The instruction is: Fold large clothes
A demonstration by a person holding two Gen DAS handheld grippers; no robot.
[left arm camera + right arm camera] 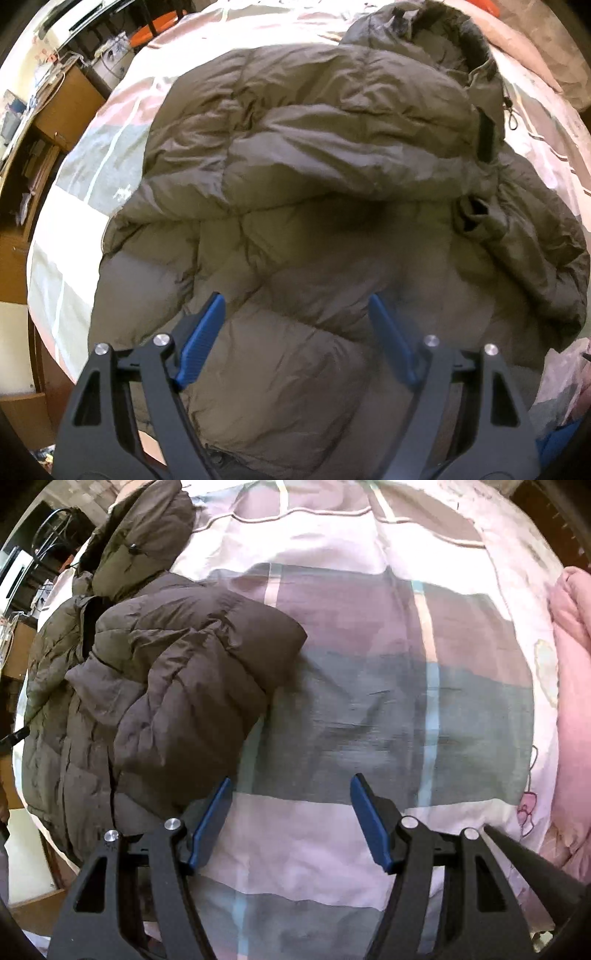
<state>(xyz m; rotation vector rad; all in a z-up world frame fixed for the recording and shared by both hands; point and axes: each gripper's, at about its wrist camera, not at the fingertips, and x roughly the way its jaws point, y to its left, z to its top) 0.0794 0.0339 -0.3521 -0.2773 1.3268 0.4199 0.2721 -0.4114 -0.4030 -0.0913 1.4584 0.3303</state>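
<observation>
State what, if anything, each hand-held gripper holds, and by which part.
Nothing is held. The left hand-held gripper is open above the jacket; the right hand-held gripper is open over the bedsheet.

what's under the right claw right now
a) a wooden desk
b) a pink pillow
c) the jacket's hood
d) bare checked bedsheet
d: in the right wrist view the right claw stands open over the bare checked bedsheet, with nothing between its blue pads; the olive puffer jacket lies off to the left of it and the pink bedding at the far right edge.
</observation>
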